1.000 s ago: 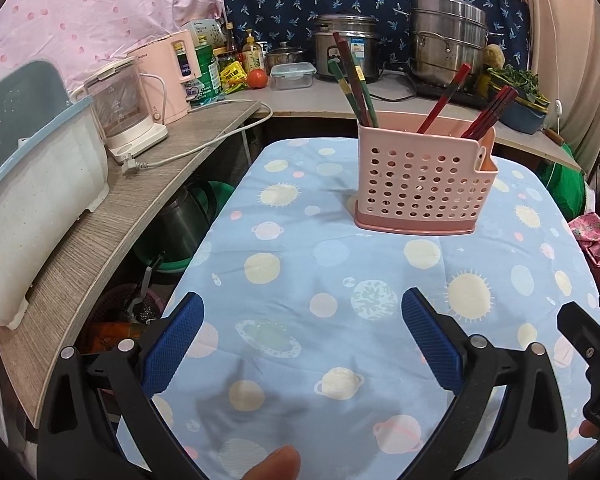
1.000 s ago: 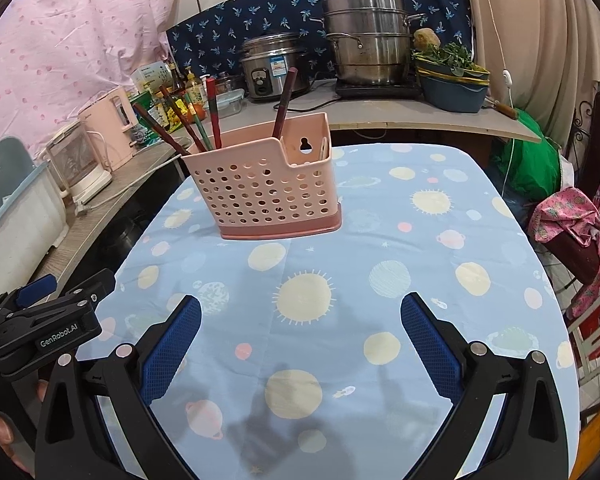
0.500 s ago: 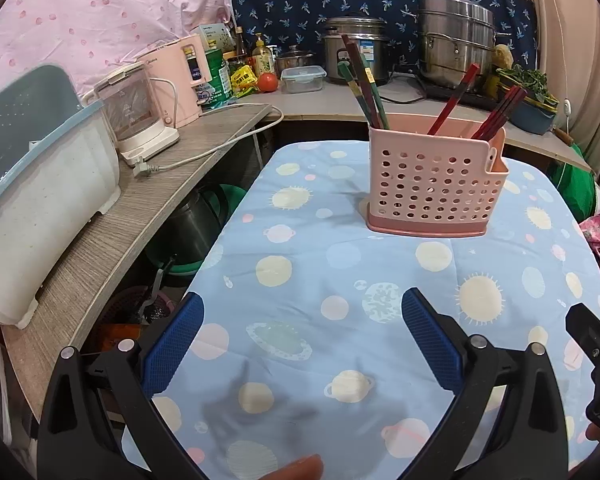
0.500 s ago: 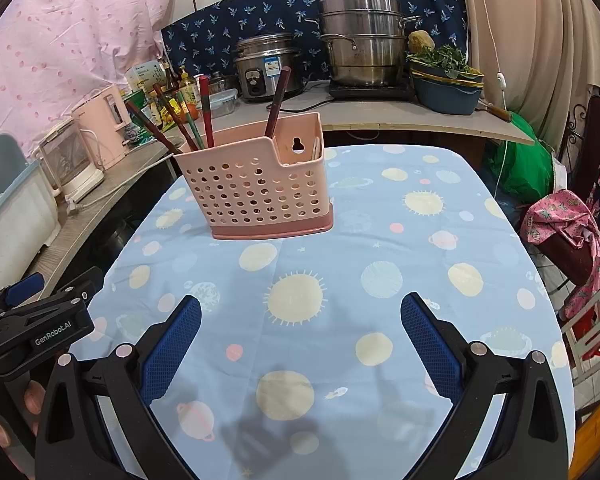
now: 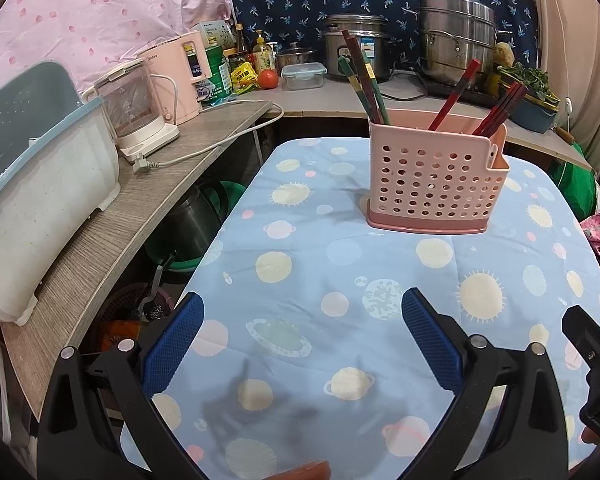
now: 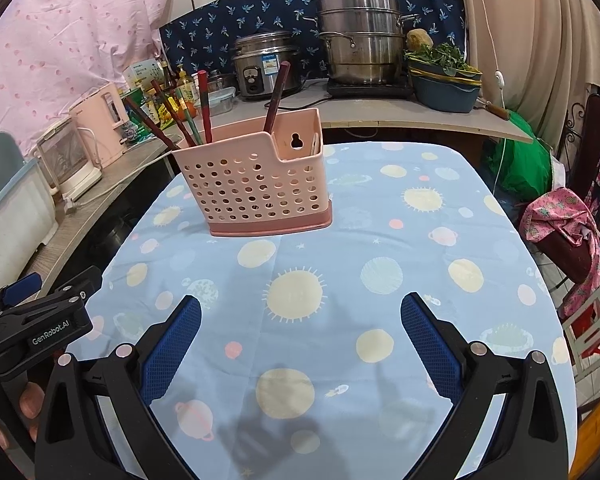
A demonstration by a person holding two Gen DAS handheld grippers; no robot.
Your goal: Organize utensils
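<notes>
A pink perforated utensil holder (image 5: 432, 184) stands upright on the far part of the blue planet-print tablecloth (image 5: 300, 264); it also shows in the right wrist view (image 6: 256, 192). Several red, brown and green chopsticks (image 5: 364, 76) lean out of its compartments, also in the right wrist view (image 6: 180, 116). My left gripper (image 5: 302, 334) is open and empty, low over the near part of the cloth. My right gripper (image 6: 300, 334) is open and empty, also near the front, well short of the holder.
A wooden counter (image 5: 112, 216) runs along the left with a white-and-blue bin (image 5: 40, 200), a glass kettle (image 5: 136, 116) and a loose plug cord (image 5: 188, 156). A rice cooker (image 6: 264, 64) and steel pots (image 6: 360, 36) stand on the back counter. A chair with pink cloth (image 6: 564, 232) is at the right.
Both grippers have pulled back slightly from the holder and shifted a little; the holder sits marginally farther in both views. Both stay open and empty.
</notes>
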